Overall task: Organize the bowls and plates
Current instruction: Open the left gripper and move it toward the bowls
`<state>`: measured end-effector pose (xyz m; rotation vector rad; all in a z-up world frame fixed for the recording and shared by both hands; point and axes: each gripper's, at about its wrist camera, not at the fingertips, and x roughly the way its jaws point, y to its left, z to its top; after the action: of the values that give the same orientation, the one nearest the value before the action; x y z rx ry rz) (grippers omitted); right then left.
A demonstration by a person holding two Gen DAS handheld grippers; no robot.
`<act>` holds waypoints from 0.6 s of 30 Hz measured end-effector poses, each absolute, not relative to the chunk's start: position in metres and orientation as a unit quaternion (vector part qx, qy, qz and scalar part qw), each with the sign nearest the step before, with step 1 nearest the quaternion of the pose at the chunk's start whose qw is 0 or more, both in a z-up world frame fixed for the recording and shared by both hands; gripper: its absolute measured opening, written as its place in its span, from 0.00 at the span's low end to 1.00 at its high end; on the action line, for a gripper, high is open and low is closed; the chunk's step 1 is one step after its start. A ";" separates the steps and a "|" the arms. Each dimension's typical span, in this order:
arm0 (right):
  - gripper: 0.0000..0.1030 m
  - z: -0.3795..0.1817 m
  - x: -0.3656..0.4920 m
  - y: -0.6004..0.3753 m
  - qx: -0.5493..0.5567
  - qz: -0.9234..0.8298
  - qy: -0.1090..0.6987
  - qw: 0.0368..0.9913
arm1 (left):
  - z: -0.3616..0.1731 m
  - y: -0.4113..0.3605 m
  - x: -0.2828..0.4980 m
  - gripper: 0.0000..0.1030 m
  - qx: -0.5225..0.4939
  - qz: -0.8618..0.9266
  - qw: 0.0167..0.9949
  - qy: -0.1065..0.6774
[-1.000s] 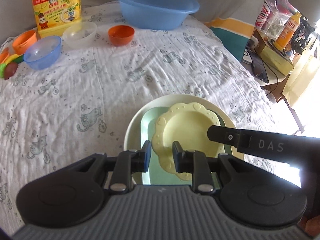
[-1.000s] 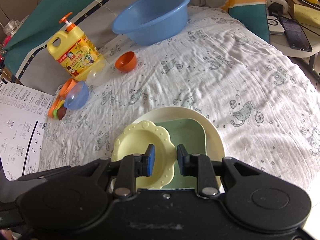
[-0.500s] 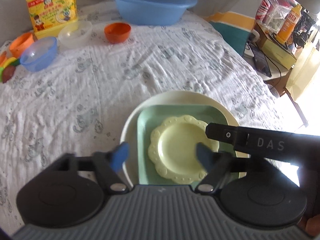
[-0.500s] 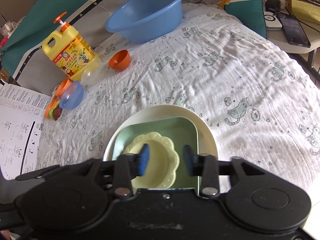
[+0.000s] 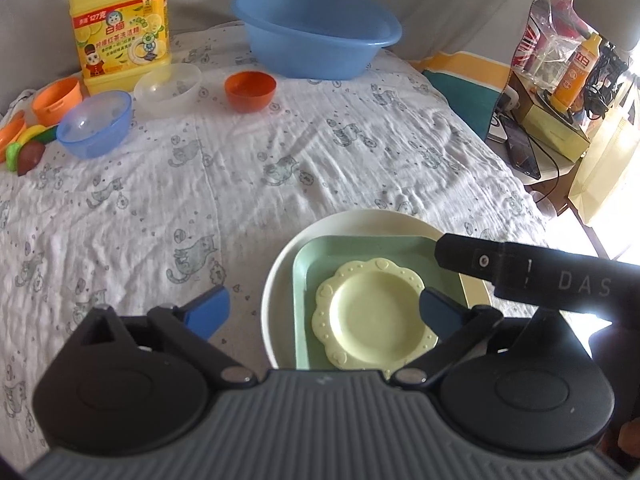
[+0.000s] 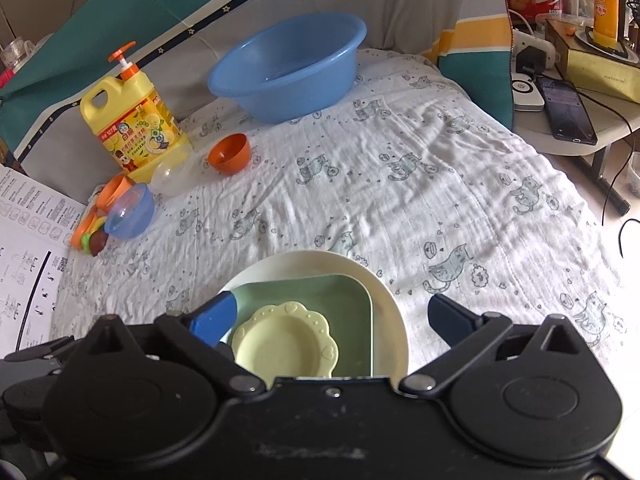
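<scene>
place: home | signs: cat-print bedsheet (image 6: 400, 184); dish-soap jug (image 6: 136, 128); blue washbasin (image 6: 288, 68)

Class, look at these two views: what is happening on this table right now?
A person holds a gripper in each hand above a stack of plates. The yellow scalloped plate lies in the green square plate, which sits on the round cream plate. The left gripper and right gripper have just been opening; both are open and hold nothing. Small bowls wait at the cloth's far side.
</scene>
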<state>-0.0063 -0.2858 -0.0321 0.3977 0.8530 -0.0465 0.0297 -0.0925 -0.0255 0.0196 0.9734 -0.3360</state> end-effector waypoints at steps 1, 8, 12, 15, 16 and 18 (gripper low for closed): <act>1.00 -0.032 -0.005 -0.285 0.190 -0.022 0.411 0.891 | -0.025 -0.092 0.029 1.00 0.010 -0.161 0.871 0.465; 1.00 -0.031 -0.001 -0.277 0.179 -0.021 0.415 0.892 | -0.025 -0.080 0.030 1.00 -0.004 -0.154 0.872 0.465; 1.00 -0.031 0.003 -0.271 0.172 -0.018 0.419 0.891 | -0.026 -0.071 0.031 1.00 -0.012 -0.148 0.872 0.466; 1.00 -0.031 0.006 -0.265 0.164 -0.014 0.422 0.891 | -0.028 -0.064 0.032 1.00 -0.019 -0.143 0.872 0.468; 1.00 -0.031 0.007 -0.263 0.162 -0.014 0.424 0.891 | -0.028 -0.061 0.032 1.00 -0.022 -0.141 0.872 0.468; 1.00 -0.031 0.011 -0.258 0.156 -0.011 0.427 0.890 | -0.030 -0.055 0.033 1.00 -0.028 -0.137 0.872 0.469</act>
<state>0.0106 -0.2584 -0.0309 0.3241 0.8873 -0.0221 0.0333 -0.0550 -0.0296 -0.0592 0.9805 -0.2866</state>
